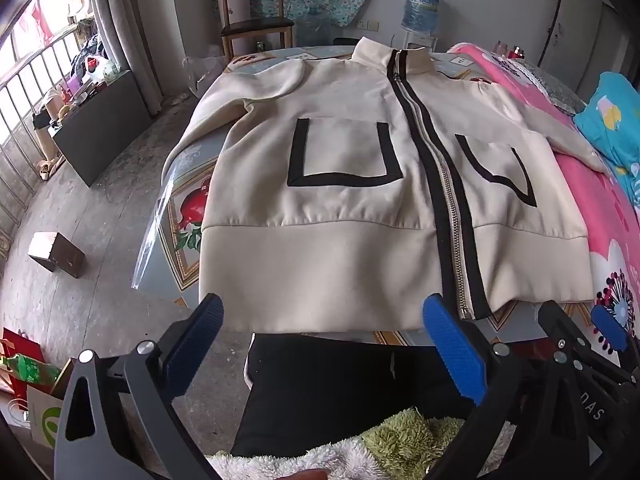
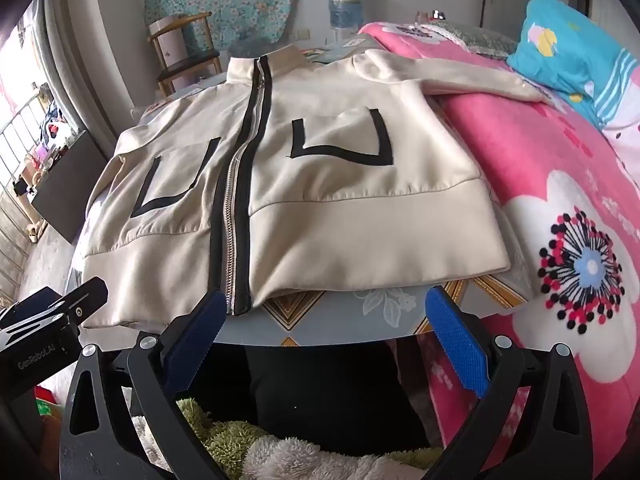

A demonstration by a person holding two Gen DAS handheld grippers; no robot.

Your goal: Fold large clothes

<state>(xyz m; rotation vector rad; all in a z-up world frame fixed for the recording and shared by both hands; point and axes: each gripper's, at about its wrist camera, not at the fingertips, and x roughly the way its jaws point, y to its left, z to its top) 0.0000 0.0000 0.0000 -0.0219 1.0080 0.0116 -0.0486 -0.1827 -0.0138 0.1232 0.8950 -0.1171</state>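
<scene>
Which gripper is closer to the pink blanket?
Right. The right gripper hangs by the jacket hem beside the pink blanket; the left gripper is farther, toward the jacket's other side.

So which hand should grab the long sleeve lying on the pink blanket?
Probably the right gripper: the cream zip-up jacket's sleeve stretches over the pink flowered blanket on its side. The left gripper hovers nearer the jacket's other edge.

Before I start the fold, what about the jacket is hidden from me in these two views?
- Jacket back: face-down in both views.
- Left sleeve cuff: left wrist view, drops past the table edge; right wrist view, behind the body.
- Right sleeve cuff: both views, pale end fades against the pink blanket.
- Pocket contents: covered by fabric.
</scene>
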